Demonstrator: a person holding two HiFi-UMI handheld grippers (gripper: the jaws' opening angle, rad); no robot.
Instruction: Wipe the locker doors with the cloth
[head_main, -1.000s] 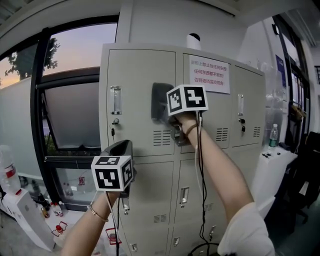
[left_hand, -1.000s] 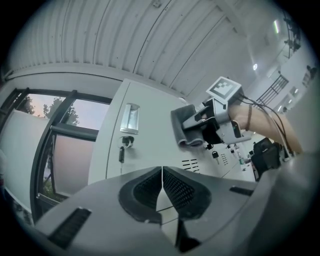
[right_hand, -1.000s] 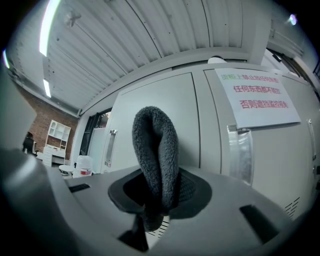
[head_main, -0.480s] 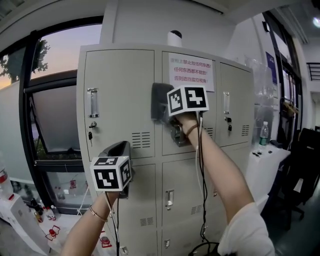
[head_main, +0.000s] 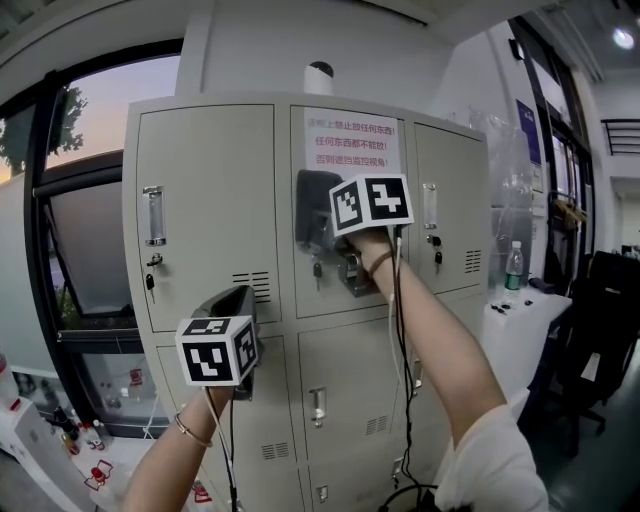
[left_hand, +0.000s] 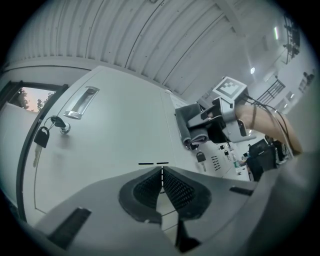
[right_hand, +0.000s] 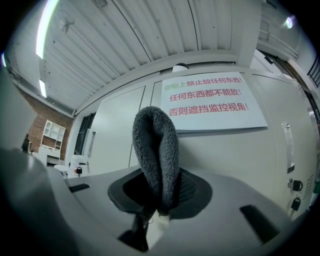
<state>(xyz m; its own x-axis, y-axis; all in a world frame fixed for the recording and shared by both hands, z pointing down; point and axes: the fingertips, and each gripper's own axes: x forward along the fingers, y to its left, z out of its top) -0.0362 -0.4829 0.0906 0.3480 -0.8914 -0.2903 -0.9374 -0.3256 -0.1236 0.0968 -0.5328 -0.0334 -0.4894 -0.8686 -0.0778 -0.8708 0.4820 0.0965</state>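
A bank of grey lockers (head_main: 210, 180) fills the middle of the head view. My right gripper (head_main: 325, 228) is shut on a dark grey fleecy cloth (head_main: 312, 212) and presses it flat to the upper middle locker door (head_main: 345, 285), just under a white notice with red print (head_main: 349, 144). In the right gripper view the cloth (right_hand: 155, 150) stands folded between the jaws, the notice (right_hand: 210, 101) behind it. My left gripper (head_main: 238, 296) hangs lower left before the left column, shut and empty, its pads (left_hand: 176, 189) meeting. From there the cloth (left_hand: 189, 122) shows on the door.
A dark-framed window (head_main: 70, 250) lies left of the lockers. Keys hang from the locks (head_main: 150, 283). A white cylinder (head_main: 318, 78) stands on top. At the right a white counter (head_main: 520, 320) holds a water bottle (head_main: 513, 266), with a black chair (head_main: 605, 330) beyond.
The right gripper has slid the cloth rightward, from the upper left door onto the upper middle door. My head has turned right, so the lockers sit further left. The left gripper stays shut.
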